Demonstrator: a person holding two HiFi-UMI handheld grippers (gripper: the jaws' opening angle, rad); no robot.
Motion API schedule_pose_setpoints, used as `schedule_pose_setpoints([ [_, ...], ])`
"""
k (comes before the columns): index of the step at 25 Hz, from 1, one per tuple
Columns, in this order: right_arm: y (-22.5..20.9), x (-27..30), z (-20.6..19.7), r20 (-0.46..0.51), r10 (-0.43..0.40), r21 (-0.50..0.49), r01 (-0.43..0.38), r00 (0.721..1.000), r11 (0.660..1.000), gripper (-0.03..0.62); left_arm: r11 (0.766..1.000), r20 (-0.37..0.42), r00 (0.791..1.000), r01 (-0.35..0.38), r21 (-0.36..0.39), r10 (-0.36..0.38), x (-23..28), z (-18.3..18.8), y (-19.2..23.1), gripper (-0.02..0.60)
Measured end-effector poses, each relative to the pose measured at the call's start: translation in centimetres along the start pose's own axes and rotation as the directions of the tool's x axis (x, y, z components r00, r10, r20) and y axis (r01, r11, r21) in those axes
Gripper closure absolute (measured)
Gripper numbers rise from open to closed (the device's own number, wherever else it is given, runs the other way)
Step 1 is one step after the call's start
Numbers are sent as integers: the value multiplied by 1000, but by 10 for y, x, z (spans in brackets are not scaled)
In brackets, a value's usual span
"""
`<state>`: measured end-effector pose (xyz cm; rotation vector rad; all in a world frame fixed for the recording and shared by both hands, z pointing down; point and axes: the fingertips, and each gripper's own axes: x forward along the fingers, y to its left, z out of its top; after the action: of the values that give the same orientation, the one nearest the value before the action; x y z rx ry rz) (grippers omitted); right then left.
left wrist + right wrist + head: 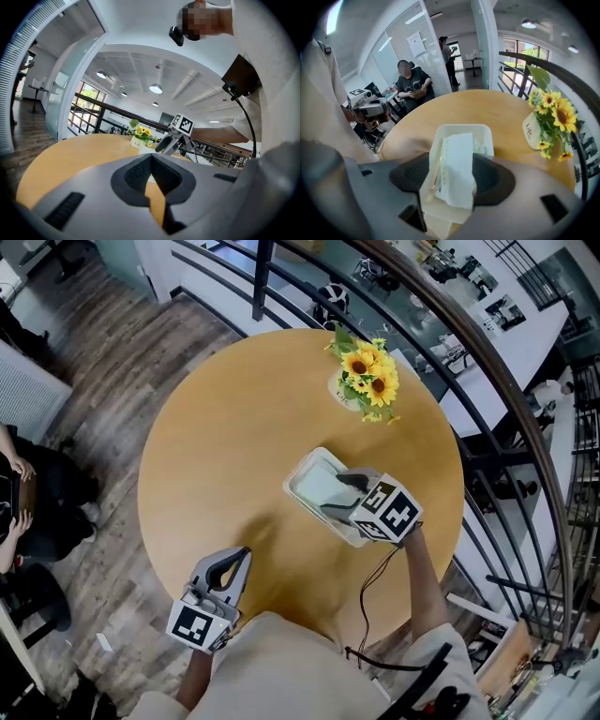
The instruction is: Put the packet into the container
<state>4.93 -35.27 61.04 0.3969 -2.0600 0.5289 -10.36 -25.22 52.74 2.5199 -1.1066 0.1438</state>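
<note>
Near edge: you are holding the left gripper [242, 557] low over the round wooden worktop [216, 446]. Its jaws are resting together at the tips and pinching nothing.

Mid-worktop: you are holding the right gripper [336, 495] tilted steeply down over the white container [302, 470]. Its jaws are standing spread wide, one on each side of the packet [457, 168]. The pads are not visibly squeezing it.

The packet, pale and crinkled, is sitting in the container. Its near end is leaning up over the near rim, and its far end is lying down inside.

Further on: a small white pot of sunflowers [367, 376] is standing near the far edge, well apart from the container.

Beyond the worktop: a dark curved railing [525, 437] is running round it. A seated person [411, 84] is showing in the right gripper view.
</note>
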Motion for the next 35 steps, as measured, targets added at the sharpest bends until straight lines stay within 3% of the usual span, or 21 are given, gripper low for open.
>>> schedule_pose_setpoints([
  [4, 1, -6, 16, 149, -49, 22, 46, 988, 999, 377, 1000, 3, 1000, 2, 6, -2, 0, 0, -1, 577],
  [8, -8, -20, 32, 325, -155, 96, 131, 933, 987, 588, 1000, 6, 1000, 2, 13, -2, -2, 2, -3, 577],
  [12, -7, -25, 35, 391, -184, 135, 142, 902, 981, 588, 1000, 2, 1000, -1, 24, 1, -5, 3, -5, 577],
  [15, -9, -30, 36, 468, -212, 212, 124, 858, 969, 588, 999, 3, 1000, -5, 34, 5, -6, 4, -5, 577],
  [17, -4, -41, 37, 542, -218, 270, 78, 811, 960, 588, 999, 2, 1000, -4, 38, 4, -7, 5, -10, 577],
  [20, 5, -68, 46, 660, -242, 304, 41, 711, 952, 588, 998, 11, 1000, 3, 57, -4, -9, 13, -18, 577],
  [22, 10, -85, 54, 699, -272, 291, 84, 662, 953, 588, 997, 15, 1000, 12, 82, -13, -8, 21, -21, 577],
  [27, 41, -119, 66, 747, -331, 225, 249, 577, 942, 588, 989, 31, 999, 37, 141, -41, -6, 34, -38, 577],
  [31, 74, -143, 49, 784, -349, 242, 264, 514, 933, 588, 980, 43, 997, 60, 192, -69, -5, 42, -68, 577],
  [35, 111, -161, 31, 811, -341, 252, 242, 476, 937, 588, 970, 52, 995, 76, 230, -90, -16, 51, -95, 577],
])
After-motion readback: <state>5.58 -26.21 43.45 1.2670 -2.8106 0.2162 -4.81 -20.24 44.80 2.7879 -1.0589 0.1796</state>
